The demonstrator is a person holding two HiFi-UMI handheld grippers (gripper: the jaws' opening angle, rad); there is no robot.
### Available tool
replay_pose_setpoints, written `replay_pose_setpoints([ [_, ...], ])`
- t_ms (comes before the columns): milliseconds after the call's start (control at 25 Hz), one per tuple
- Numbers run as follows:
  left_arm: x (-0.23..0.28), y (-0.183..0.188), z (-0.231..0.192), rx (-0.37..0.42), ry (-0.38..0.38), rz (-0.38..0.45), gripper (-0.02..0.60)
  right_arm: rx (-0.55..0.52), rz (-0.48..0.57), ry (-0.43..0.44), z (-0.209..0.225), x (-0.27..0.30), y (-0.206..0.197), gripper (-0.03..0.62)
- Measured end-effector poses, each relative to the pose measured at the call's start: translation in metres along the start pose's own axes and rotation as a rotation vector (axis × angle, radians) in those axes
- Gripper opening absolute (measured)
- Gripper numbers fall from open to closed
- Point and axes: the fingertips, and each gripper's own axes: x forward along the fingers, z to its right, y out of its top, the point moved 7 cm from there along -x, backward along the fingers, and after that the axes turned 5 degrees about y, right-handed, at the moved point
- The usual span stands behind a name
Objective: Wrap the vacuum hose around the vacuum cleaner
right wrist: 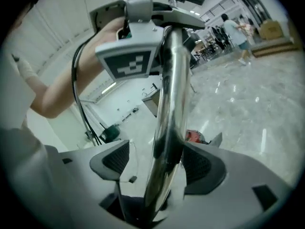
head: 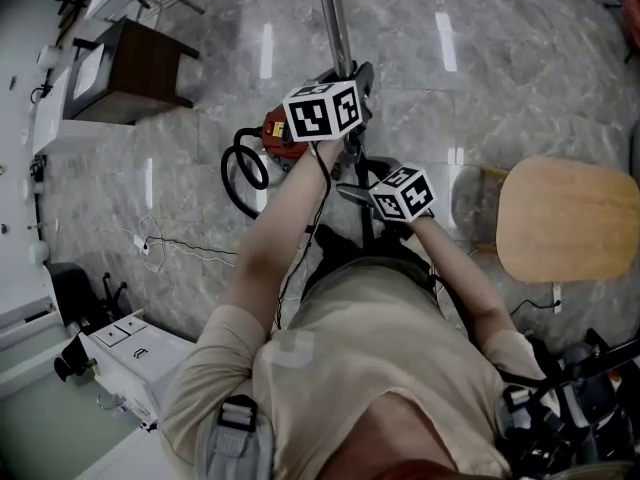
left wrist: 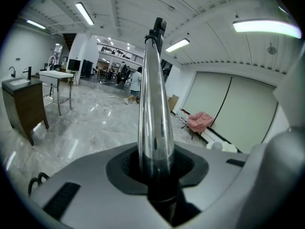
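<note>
The chrome vacuum wand (head: 334, 18) rises in front of me in the head view. My left gripper (head: 352, 76) is shut on the wand (left wrist: 153, 104); in the left gripper view its gripper (left wrist: 155, 171) has both pads pressed against the tube. Lower on the same wand (right wrist: 170, 85), my right gripper (right wrist: 161, 165) stands open, the tube between its pads with a gap on the left side. In the head view it (head: 356, 184) sits just below the left one. The red vacuum cleaner (head: 279, 128) rests on the floor, its black hose (head: 243, 174) looped beside it.
A round wooden seat (head: 565, 218) is at my right. A dark cabinet (head: 135, 68) stands far left, a white unit (head: 130, 353) near left, and a thin cord (head: 175, 243) trails over the marble floor. Cables hang along my left arm.
</note>
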Motion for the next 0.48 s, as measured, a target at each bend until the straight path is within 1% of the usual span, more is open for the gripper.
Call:
replay_pose_setpoints([
  [120,0.001,0.002,-0.001,-0.105,-0.002,0.032,0.118,-0.181,-0.138,-0.171,0.02,0.005,-0.01,0.322],
  [160,-0.001,0.002,-0.005,-0.129,0.003,0.041,0.118,-0.217,-0.155,-0.194,0.024,0.007,-0.013,0.323],
  [320,-0.014,0.002,-0.026,-0.189,0.039,0.08,0.118,-0.254,-0.149,-0.18,0.023,0.014,-0.012,0.321],
  [400,-0.02,0.002,-0.035,-0.21,0.057,0.094,0.118,-0.298,-0.193,-0.172,0.019,0.019,-0.011,0.322],
  [480,-0.024,0.002,-0.043,-0.228,0.071,0.103,0.118,-0.351,-0.258,-0.172,0.016,0.026,-0.011,0.322],
])
